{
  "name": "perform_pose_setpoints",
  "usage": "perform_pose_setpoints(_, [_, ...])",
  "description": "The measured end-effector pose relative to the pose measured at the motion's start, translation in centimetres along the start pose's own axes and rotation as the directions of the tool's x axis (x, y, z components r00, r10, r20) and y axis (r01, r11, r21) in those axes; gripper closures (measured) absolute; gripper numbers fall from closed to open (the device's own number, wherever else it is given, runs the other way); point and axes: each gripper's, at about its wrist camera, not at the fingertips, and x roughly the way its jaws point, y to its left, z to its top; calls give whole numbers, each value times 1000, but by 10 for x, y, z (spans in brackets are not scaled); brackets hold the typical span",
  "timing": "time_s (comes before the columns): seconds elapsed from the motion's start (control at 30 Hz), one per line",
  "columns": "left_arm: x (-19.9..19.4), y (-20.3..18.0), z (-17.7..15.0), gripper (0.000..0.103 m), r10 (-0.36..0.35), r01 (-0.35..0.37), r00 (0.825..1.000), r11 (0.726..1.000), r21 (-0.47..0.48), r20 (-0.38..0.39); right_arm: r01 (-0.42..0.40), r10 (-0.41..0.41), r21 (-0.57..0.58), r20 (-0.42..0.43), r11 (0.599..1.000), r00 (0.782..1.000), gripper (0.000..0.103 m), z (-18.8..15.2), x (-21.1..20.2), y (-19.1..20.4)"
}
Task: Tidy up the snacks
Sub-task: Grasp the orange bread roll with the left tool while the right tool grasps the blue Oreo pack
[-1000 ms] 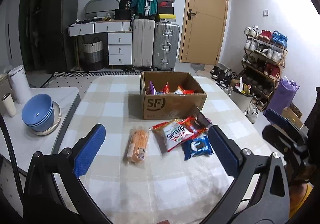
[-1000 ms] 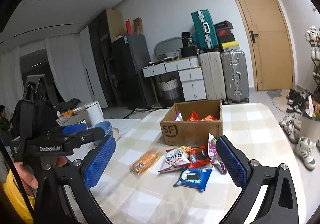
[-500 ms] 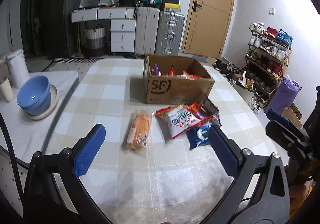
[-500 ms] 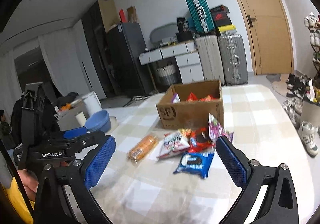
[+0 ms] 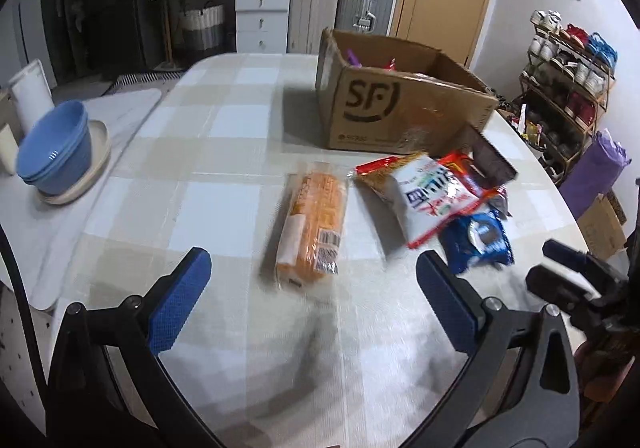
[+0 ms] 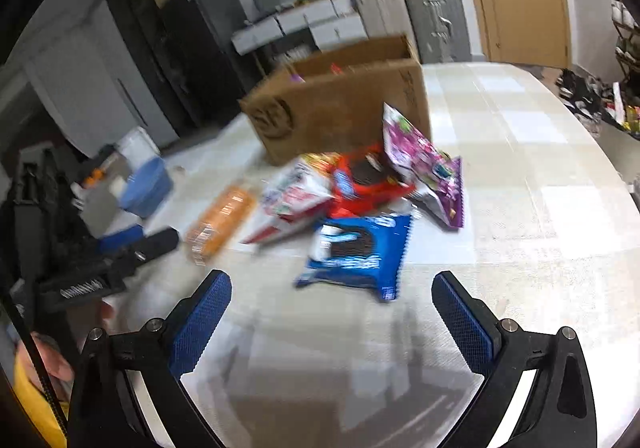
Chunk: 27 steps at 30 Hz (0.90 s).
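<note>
An orange snack pack [image 5: 312,224] lies on the checked tablecloth, just ahead of my open left gripper [image 5: 312,290]. To its right sit a white-and-red bag [image 5: 430,198], a red pack and a blue cookie pack [image 5: 478,242]. Behind them stands the brown SF cardboard box [image 5: 400,108] with snacks inside. In the right wrist view my right gripper [image 6: 332,318] is open just short of the blue cookie pack [image 6: 358,256]. A red pack [image 6: 368,182], a purple bag [image 6: 424,172] and the orange pack [image 6: 220,222] lie beyond, before the box [image 6: 344,104].
Stacked blue bowls [image 5: 54,152] on a plate stand on a white side surface at the left. The table edge curves off at the right, with a shoe rack [image 5: 568,76] and a purple bag on the floor beyond. Suitcases and drawers line the back wall.
Both grippers have moved forward and down toward the snacks on the table. The packs look larger and closer. Both grippers stay open.
</note>
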Motion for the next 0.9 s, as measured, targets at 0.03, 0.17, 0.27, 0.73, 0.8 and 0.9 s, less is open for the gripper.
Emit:
perform_pose_setpoints(0.03, [11,2,3,1,3,-4,1000,1000,-8,-13,6,-6,1,-13,1000,1000,1,2,5,-3])
perform_pose_setpoints(0.17, [41,9,14,1,-8,5,999,999,-42,-51,22,-21,4,-57,1000,998,1,12,27,-9])
perform_pose_setpoints(0.27, [65,9,21,1,7,-10,997,999,-34,-78,62,-63,-19,-79,998,995,1,18,41,-8])
perform_pose_setpoints(0.73, [115,17,33,5,17,-18,991,1000,-10,-133,119,-125,-51,-130,992,984,1,27,69,-3])
perform_pose_setpoints(0.8, [119,18,36,12,31,-32,991,1000,0,-132,130,-135,-46,-133,990,982,1,26,69,-4])
perform_pose_setpoints(0.9, [118,21,38,34,18,-18,993,1000,5,-118,161,-168,-63,-142,985,975,1,25,72,-2])
